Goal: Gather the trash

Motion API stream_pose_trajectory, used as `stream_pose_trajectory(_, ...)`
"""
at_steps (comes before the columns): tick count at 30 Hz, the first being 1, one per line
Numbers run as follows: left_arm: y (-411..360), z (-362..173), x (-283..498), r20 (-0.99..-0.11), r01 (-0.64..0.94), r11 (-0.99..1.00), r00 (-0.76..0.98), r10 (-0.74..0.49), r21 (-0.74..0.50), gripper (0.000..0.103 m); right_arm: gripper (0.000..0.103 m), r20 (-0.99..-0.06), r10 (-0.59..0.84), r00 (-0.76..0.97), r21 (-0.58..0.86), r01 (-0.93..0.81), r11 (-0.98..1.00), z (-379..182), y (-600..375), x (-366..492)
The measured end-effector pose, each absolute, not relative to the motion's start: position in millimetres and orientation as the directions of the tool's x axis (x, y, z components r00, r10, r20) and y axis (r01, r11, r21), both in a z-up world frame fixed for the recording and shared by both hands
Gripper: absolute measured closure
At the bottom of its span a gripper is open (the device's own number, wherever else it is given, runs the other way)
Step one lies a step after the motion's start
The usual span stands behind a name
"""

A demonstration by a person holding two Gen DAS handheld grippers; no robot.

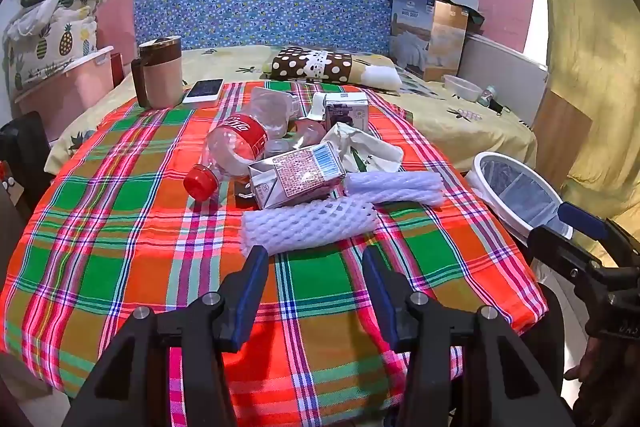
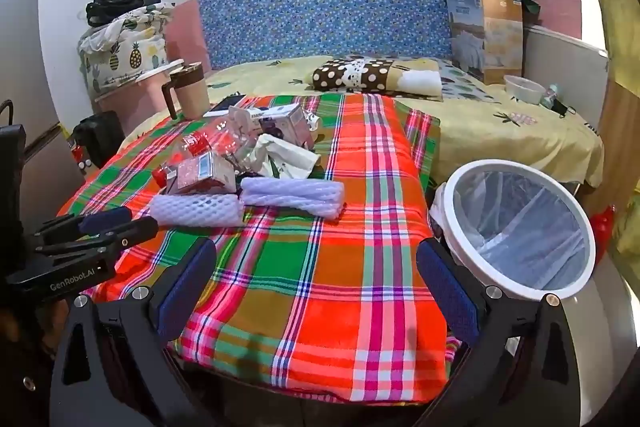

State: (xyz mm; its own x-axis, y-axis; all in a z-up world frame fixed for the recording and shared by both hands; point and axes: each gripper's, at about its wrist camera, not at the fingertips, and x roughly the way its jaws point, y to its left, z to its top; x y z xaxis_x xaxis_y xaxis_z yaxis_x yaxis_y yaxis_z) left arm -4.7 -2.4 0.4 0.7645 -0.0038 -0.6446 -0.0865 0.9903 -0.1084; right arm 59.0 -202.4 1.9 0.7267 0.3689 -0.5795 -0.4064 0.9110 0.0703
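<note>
A pile of trash lies on the plaid tablecloth (image 1: 120, 227): a clear cola bottle (image 1: 232, 155) with a red cap, a flattened drink carton (image 1: 296, 179), crumpled white paper (image 1: 360, 147), a small box (image 1: 346, 111) and two white foam nets (image 1: 308, 227) (image 1: 396, 187). My left gripper (image 1: 313, 259) is open just short of the nearer foam net, with nothing between its fingers. My right gripper (image 2: 316, 255) stands wide open over bare cloth, beside the white-rimmed trash bin (image 2: 580, 219) lined with a bag.
A brown-lidded mug (image 1: 160, 75) and a phone (image 1: 203, 91) sit at the table's far left corner. Behind the table is a bed (image 1: 460, 115) with a dotted pillow (image 1: 312, 65) and a cardboard box (image 1: 430, 31). A pink storage box (image 1: 68, 87) stands at left.
</note>
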Motion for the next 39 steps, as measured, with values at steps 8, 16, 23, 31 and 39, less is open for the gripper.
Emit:
stream_pose_trajectory(8,-1.4,0.4,-4.5,-0.645,-0.087,0.99,0.764,-0.008,-0.115,0.054,0.002,-0.561,0.373,0.739,0.055,-0.416,0.908,5.8,-198.9,58.3)
stream_pose_trajectory(16,-0.8,-0.2,-2.4,-0.644,-0.088,0.989,0.765,-0.008,-0.117,0.054,0.002,-0.566,0.385,0.729,0.058,-0.43,0.901,5.3,-195.0,56.9)
stream_pose_trajectory(23,-1.0,0.8,-2.5,-0.644,-0.087,0.989,0.765,-0.009,-0.117,0.054,0.002,-0.574,0.379,0.726,0.054,-0.429,0.902,4.2,-193.7,56.5)
stream_pose_trajectory(31,-0.5,0.6,-2.6,-0.644,-0.087,0.989,0.765,-0.01,-0.119,0.054,0.002,-0.584,0.376,0.72,0.051,-0.43,0.901,3.3,-192.9,56.3)
stream_pose_trajectory(39,-1.5,-1.0,-2.0,-0.644,-0.084,0.989,0.765,-0.015,-0.123,0.054,0.002,-0.584,0.378,0.718,0.053,-0.431,0.901,2.9,-192.9,56.9)
